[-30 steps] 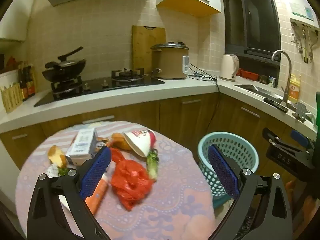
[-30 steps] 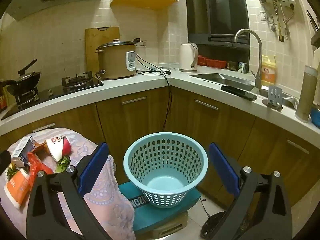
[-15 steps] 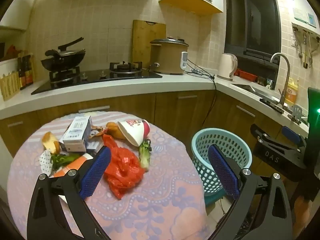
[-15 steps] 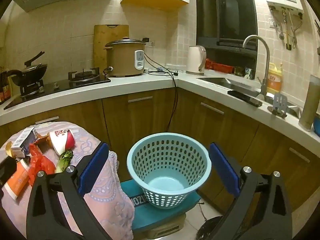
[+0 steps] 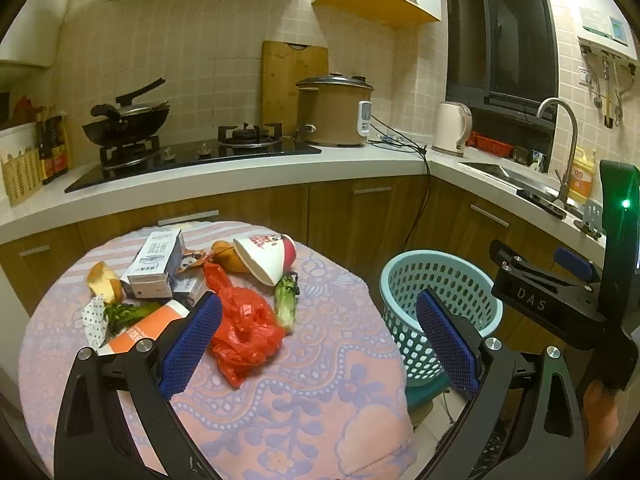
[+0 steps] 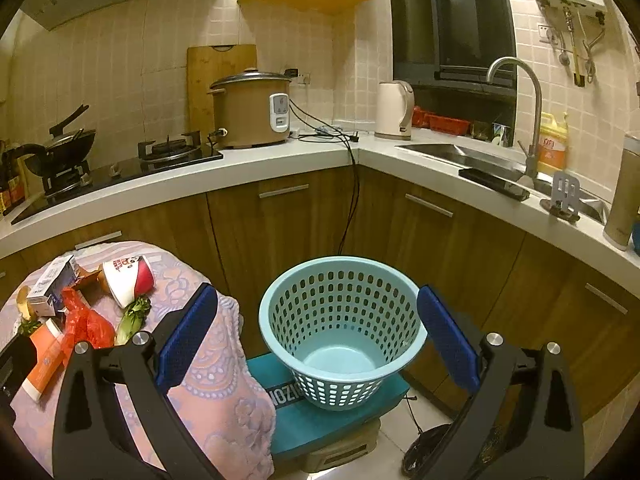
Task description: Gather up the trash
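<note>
Trash lies on a round table with a pink cloth (image 5: pixel 304 392): a red plastic bag (image 5: pixel 244 328), a tipped paper cup (image 5: pixel 266 258), a vegetable stub (image 5: pixel 286 300), a white carton (image 5: pixel 154 264), an orange tube (image 5: pixel 140 330), a bread piece (image 5: pixel 102 282). A light blue perforated basket (image 6: pixel 340 328) stands empty on a teal stool (image 6: pixel 320 412) right of the table. My left gripper (image 5: pixel 316 344) is open and empty above the table's near side. My right gripper (image 6: pixel 316 344) is open and empty, facing the basket; it also shows in the left wrist view (image 5: pixel 560 300).
An L-shaped white counter (image 5: pixel 248 176) with wooden cabinets runs behind, carrying a stove with a wok (image 5: pixel 126 120), a rice cooker (image 5: pixel 334 110), a kettle (image 5: pixel 452 128) and a sink with a tap (image 6: pixel 516 120). A black cord (image 6: pixel 354 200) hangs down the cabinet front.
Both grippers have drawn back and risen a little, so the table and basket look smaller and lower. Both stay open. Nothing on the table has moved.
</note>
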